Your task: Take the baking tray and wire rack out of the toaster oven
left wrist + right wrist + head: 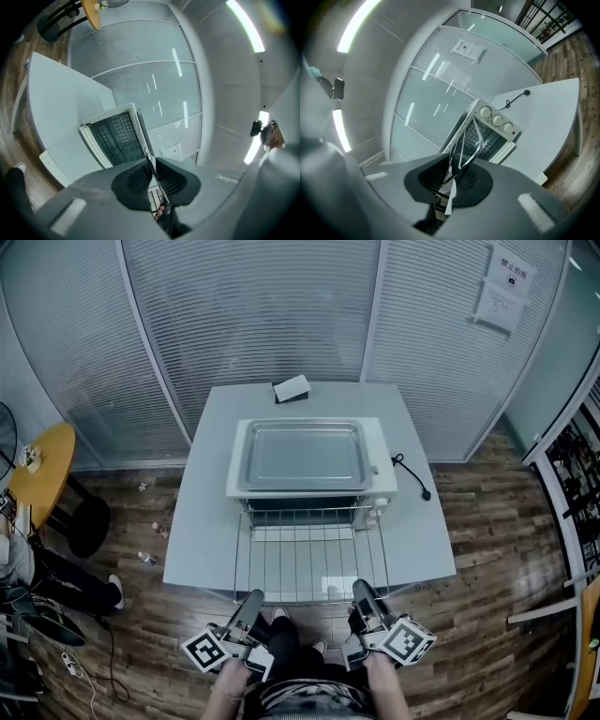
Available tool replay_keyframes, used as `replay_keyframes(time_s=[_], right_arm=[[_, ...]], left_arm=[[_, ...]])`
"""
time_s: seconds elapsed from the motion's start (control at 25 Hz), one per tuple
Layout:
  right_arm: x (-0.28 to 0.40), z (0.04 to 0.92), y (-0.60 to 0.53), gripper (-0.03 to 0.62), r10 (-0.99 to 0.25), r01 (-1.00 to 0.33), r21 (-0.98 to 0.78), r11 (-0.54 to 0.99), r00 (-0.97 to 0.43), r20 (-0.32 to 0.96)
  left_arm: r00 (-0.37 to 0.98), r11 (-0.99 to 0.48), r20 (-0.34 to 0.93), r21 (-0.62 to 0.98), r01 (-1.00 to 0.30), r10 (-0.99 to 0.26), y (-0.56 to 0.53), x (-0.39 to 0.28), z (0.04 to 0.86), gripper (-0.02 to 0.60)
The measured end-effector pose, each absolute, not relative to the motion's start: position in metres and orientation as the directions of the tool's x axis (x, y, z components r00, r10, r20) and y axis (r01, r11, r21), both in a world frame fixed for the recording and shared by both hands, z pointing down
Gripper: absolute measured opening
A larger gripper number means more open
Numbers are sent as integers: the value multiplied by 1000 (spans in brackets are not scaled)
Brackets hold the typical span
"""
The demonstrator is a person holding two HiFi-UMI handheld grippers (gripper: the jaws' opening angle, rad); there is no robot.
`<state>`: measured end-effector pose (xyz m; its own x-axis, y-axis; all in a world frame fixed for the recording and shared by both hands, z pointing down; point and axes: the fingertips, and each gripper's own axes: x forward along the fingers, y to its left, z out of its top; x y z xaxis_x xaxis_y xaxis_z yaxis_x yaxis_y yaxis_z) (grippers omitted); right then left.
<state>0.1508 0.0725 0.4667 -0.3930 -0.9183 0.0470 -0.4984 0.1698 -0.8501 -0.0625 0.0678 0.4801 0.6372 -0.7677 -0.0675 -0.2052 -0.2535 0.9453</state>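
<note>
Since the wire rack (309, 554) is broad and light, the person carries it by two corners. The left gripper (251, 601) and the right gripper (361, 592) each have their jaws clamped on the thin near edge, which keeps the rack level. It hangs over the table (211, 521) with its far edge at the mouth of the toaster oven (384, 486). The baking tray (305, 456) lies on top of the oven, apparently parked there to keep the table front free

Two paper notices (504, 282) on the glass partition (281, 315) bear print (too small to read).
</note>
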Motion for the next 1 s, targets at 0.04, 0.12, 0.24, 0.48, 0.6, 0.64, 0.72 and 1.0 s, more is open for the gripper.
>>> replay_keyframes(time_s=[0.04,0.12,0.24,0.48,0.6,0.64,0.72,1.0], right_arm=[[151,464,71,21,-917,-493,-852,178,-396,37],[151,458,67,21,-917,-487,-852,189,-399,25],[150,448,58,21,-917,-496,-841,215,-399,1],[148,440,21,21,-921,-500,-837,220,-390,-9],[147,437,-3,21,-923,-505,-834,221,-385,-12],[147,435,-11,21,-924,-508,-832,222,-383,-12],[150,433,-28,21,-927,-516,-830,214,-375,-6],[153,437,-80,23,-933,-503,-844,188,-360,7]], left_arm=[[639,-266,-77,942,-205,-765,67,-62,476,26],[644,-288,-94,936,-203,-759,63,-62,468,26],[652,-311,-114,930,-196,-750,53,-62,459,26],[663,-328,-127,926,-188,-738,14,-64,452,25],[678,-338,-130,923,-183,-723,-12,-64,448,25],[683,-336,-128,925,-180,-719,-21,-63,448,25],[691,-329,-122,928,-176,-712,-39,-60,449,25],[702,-316,-116,935,-162,-703,-94,-56,452,26]])
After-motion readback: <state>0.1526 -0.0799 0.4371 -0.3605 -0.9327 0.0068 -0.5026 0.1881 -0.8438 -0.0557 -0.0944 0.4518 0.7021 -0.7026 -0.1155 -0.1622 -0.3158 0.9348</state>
